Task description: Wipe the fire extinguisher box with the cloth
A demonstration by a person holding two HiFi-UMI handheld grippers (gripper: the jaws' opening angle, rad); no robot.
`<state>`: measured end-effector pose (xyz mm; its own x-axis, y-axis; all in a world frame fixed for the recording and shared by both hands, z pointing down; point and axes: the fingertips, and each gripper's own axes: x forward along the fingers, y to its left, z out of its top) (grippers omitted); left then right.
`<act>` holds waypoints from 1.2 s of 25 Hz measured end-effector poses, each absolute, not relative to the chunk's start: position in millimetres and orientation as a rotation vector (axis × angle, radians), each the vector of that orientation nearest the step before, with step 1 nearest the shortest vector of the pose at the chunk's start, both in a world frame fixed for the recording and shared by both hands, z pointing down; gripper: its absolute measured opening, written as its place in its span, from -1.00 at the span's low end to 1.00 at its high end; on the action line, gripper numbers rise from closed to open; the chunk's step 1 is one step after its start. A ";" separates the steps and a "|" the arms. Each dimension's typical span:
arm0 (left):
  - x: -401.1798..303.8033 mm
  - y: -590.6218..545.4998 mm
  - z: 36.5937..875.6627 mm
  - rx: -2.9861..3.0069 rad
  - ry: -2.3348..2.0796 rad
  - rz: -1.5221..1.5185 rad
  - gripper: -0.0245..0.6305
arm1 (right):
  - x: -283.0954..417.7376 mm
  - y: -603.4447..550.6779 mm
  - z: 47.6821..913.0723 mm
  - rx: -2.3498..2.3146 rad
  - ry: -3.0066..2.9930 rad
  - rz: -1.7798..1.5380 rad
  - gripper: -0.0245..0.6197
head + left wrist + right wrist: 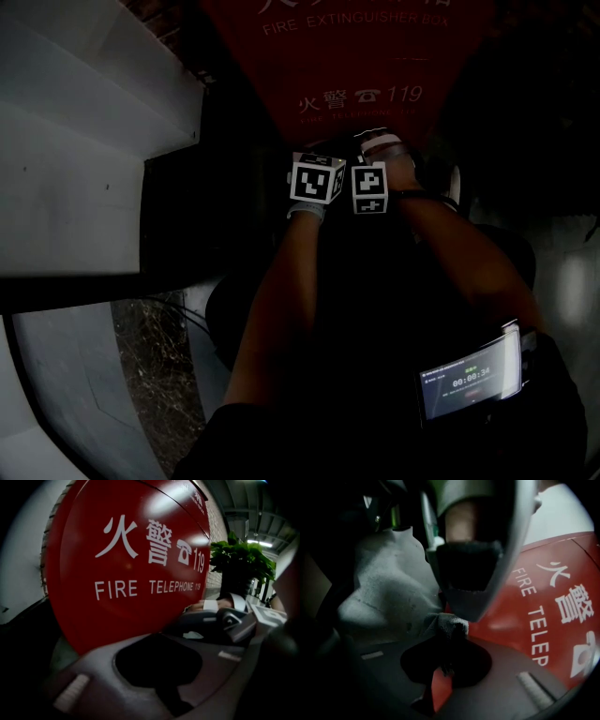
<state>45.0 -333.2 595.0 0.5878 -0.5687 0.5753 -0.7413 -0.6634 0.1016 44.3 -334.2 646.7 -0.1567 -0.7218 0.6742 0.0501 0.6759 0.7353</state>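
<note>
The place is dim, with pale steps (84,141) at the left of the head view, a brick wall (216,531) running away behind, and a green potted plant (240,559) standing just past the far edge of the fire extinguisher box (356,66). We see the box as a big red front with white lettering, filling most of the left gripper view and the right side of the right gripper view. We hold both tools low in front of it, side by side and almost touching, the two marker cubes (316,180) bright against the dark. The left gripper (159,660) points at the lower part of the red front, under the telephone line; its fingers are drawn together around a dark hollow, and we cannot make out anything caught there. The right gripper (445,637) lies close against the box, its fingers clamped on a bunched corner of the cloth (444,622), a light grey fabric whose larger part spreads up and to the left in that view. A sliver of red shows through the narrow gap below the pinched corner. On our right forearm a small screen (469,375) glows.
</note>
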 end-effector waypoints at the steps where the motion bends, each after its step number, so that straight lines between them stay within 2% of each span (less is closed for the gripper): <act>1: 43.7 -334.1 591.7 2.489 -1.075 0.723 -0.92 | 43.9 -332.2 643.6 0.564 -1.597 -0.745 -0.82; 9: 54.9 -315.9 509.0 2.621 -1.119 0.510 -0.92 | 47.5 -309.5 573.1 0.608 -1.580 -0.826 -0.82; 15: 61.0 -307.8 417.5 2.723 -1.135 0.288 -0.93 | 80.6 -310.1 461.4 0.743 -1.547 -0.955 -0.82; 22: 75.6 -303.5 310.0 2.752 -1.329 0.068 -0.93 | 110.4 -313.3 291.6 0.940 -1.434 -1.185 -0.82; 30: 97.7 -309.6 227.9 2.811 -1.376 -0.059 -0.92 | 113.9 -326.6 179.7 1.093 -1.364 -1.337 -0.82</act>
<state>97.7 -309.6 227.9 0.6128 -0.7897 -0.0290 -0.7893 -0.6134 0.0263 113.9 -326.6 179.7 -0.1968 -0.9802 0.0213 0.0018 0.0214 0.9998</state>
